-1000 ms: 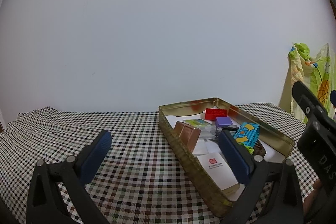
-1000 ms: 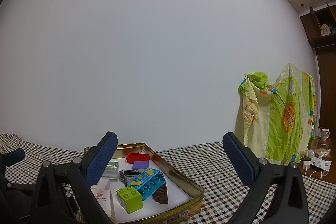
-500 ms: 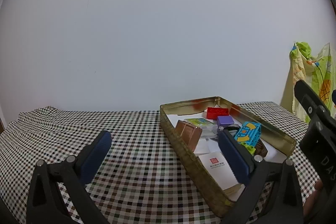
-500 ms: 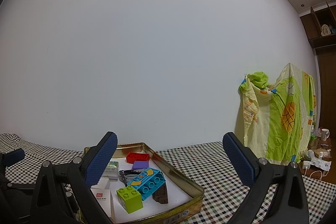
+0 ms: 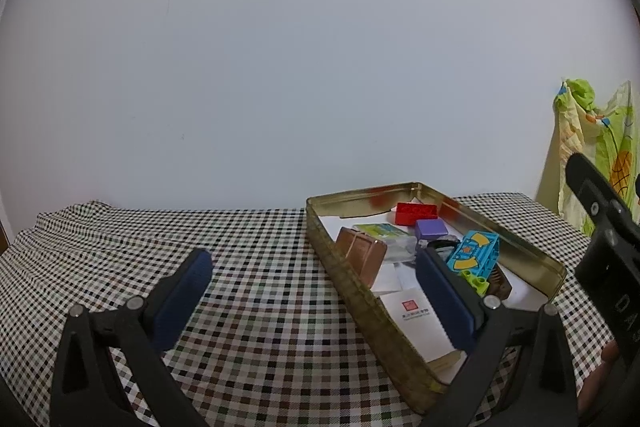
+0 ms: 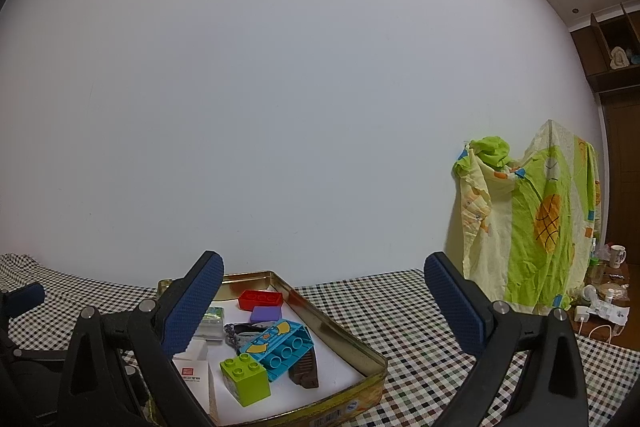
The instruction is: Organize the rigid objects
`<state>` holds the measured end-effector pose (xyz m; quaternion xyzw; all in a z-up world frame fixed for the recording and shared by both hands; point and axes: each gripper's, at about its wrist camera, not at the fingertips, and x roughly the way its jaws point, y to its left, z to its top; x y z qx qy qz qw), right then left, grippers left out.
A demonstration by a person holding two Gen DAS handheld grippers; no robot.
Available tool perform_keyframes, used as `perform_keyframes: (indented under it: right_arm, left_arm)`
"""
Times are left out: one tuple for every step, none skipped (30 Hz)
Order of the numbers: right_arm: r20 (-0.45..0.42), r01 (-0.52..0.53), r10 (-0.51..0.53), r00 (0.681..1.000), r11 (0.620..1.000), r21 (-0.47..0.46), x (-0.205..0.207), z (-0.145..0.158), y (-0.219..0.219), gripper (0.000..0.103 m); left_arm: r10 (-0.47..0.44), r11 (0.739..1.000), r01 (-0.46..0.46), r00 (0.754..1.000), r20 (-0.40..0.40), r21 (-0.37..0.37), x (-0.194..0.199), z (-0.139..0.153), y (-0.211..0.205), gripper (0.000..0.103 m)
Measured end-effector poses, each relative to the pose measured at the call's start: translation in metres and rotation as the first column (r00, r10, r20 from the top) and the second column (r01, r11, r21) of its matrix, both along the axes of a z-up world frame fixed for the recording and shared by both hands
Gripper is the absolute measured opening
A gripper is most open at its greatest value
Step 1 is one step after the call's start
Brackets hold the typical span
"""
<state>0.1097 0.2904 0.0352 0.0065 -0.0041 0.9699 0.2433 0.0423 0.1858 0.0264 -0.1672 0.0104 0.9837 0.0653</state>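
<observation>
Both grippers hang released above the checkered worktop point(image 5: 260, 267), jaws spread wide and holding nothing. The left gripper point(image 5: 312, 291) straddles the near-left wall of the gold tin point(image 5: 360, 303), its right finger over the tin's inside. The right gripper point(image 6: 324, 303) hovers over the tin's far-right side. Inside the tin (lined with white paper) lie a red brick point(image 6: 261, 299), a purple block point(image 6: 265, 313), a blue brick point(image 6: 280, 349) touching a lime-green brick point(image 6: 245, 379), a copper-coloured case point(image 5: 361, 255) leaning on the left wall, and a white card point(image 5: 416, 323). A yellow-green cloth point(image 6: 532, 223) hangs well apart, to the right
</observation>
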Motion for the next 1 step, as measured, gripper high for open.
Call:
perform_keyframes:
  right_arm:
    - [0.0,0.015,-0.015,1.0,1.0,-0.007,0.0014,-0.0002,0.0022,0.102]
  left_arm:
    - [0.0,1.0,0.0,1.0,0.003,0.0,-0.0006,0.0,-0.0002,0.103]
